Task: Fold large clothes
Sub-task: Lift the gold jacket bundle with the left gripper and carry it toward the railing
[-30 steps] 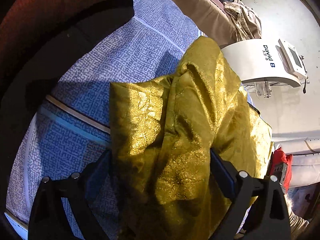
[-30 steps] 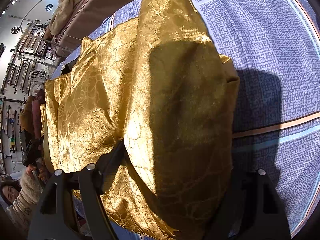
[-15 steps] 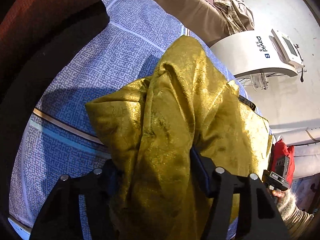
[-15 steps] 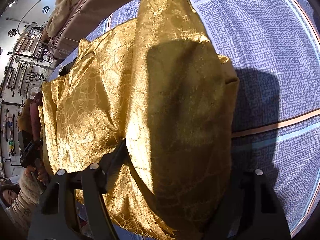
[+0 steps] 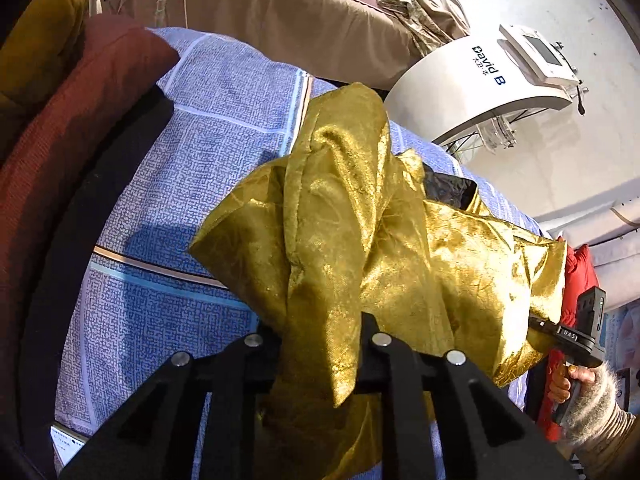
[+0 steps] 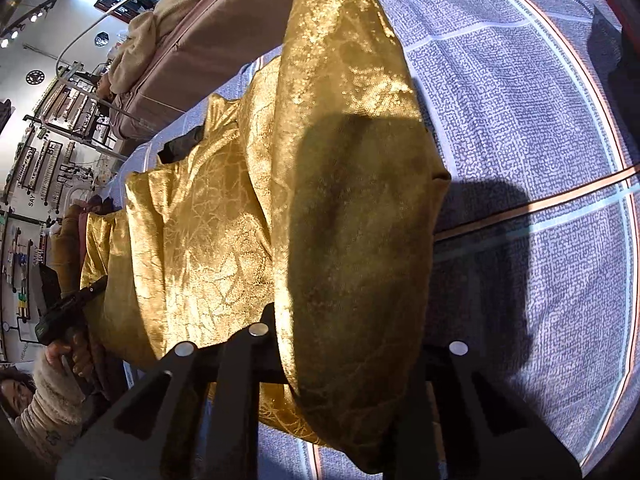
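A shiny gold garment (image 5: 360,248) lies bunched on a blue patterned bedsheet (image 5: 224,128). My left gripper (image 5: 320,344) is shut on a gathered fold of it, and the cloth hangs over the fingers. In the right wrist view the same gold garment (image 6: 320,200) drapes over my right gripper (image 6: 344,344). The cloth fills the wide gap between its jaws and hides the right finger. The right gripper also shows at the garment's far edge in the left wrist view (image 5: 568,336).
The bedsheet (image 6: 540,140) spreads to the right. A red-brown cushion (image 5: 60,152) lies at the left and a brown padded couch (image 5: 280,16) lies behind. A white machine marked David B (image 5: 480,80) stands at the back right. A person (image 6: 16,392) is at the lower left.
My left gripper has closed tighter on the gold cloth and pulled back, gathering it into a narrow bunch. The right gripper has held nearly still.
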